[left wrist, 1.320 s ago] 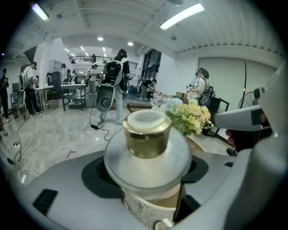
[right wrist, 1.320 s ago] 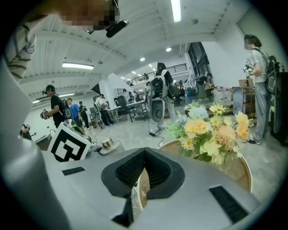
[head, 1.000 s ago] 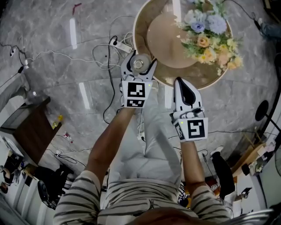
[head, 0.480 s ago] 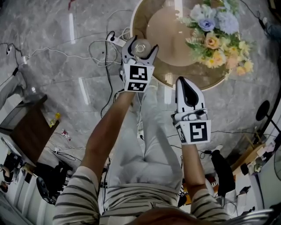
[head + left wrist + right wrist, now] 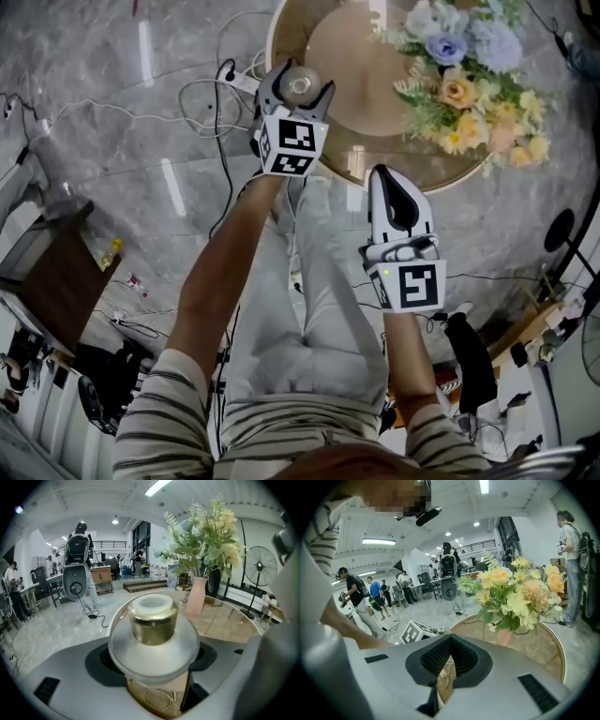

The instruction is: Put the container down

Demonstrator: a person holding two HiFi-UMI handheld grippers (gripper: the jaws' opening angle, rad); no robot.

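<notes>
1. Brown round table [image 5: 375, 169] bears a yellow, peach and blue flower bouquet [image 5: 469, 75].
2. My right gripper [image 5: 389, 183] hangs by its near rim, jaws pressed together on nothing.
3. My left gripper [image 5: 297, 91] has its jaws spread wide, pinching the clear glass container with a gold neck [image 5: 152, 625] over the table's left edge.

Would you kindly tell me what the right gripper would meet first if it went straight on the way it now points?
Most likely the near rim of the round table. The right gripper points forward and down at it, short of the flowers, though depth is hard to judge.
</notes>
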